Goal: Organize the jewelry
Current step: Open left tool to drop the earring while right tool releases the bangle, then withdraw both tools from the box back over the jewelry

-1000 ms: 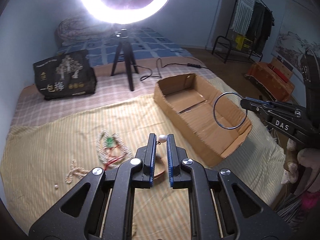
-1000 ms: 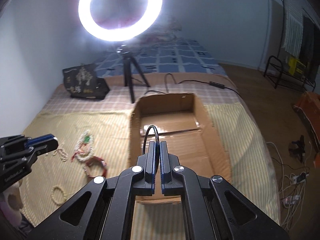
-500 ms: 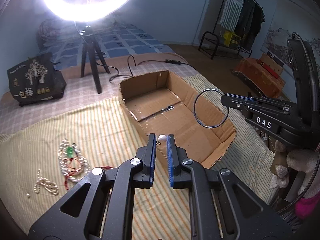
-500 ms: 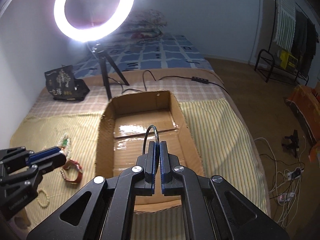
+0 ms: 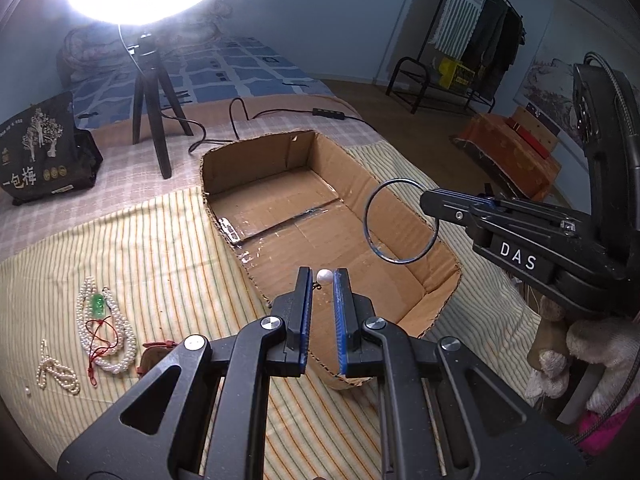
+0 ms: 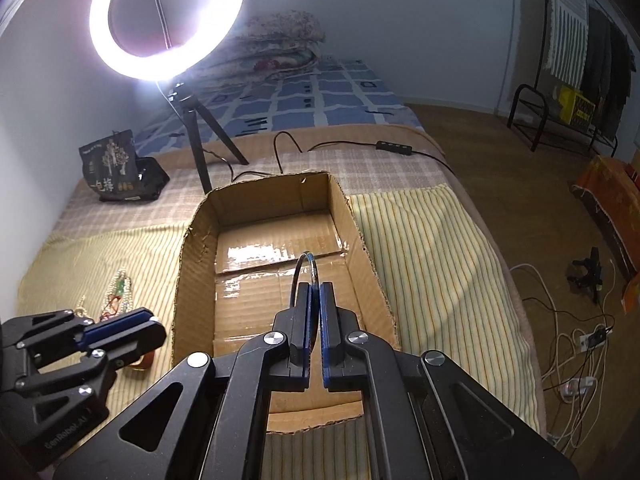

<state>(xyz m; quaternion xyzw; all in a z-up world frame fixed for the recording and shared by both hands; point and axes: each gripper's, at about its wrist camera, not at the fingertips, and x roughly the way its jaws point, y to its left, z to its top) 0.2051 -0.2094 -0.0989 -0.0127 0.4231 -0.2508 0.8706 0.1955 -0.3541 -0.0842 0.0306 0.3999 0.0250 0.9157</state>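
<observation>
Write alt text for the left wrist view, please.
The left gripper pinches a small white pearl over the near corner of an open cardboard box. The right gripper holds a thin bangle above the box; pearl necklaces lie left on the striped cloth.

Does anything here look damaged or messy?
Yes. The cardboard box has ragged, torn top edges. On the striped cloth, pearl strands lie in a loose tangle, with one stray pearl apart from them.
</observation>
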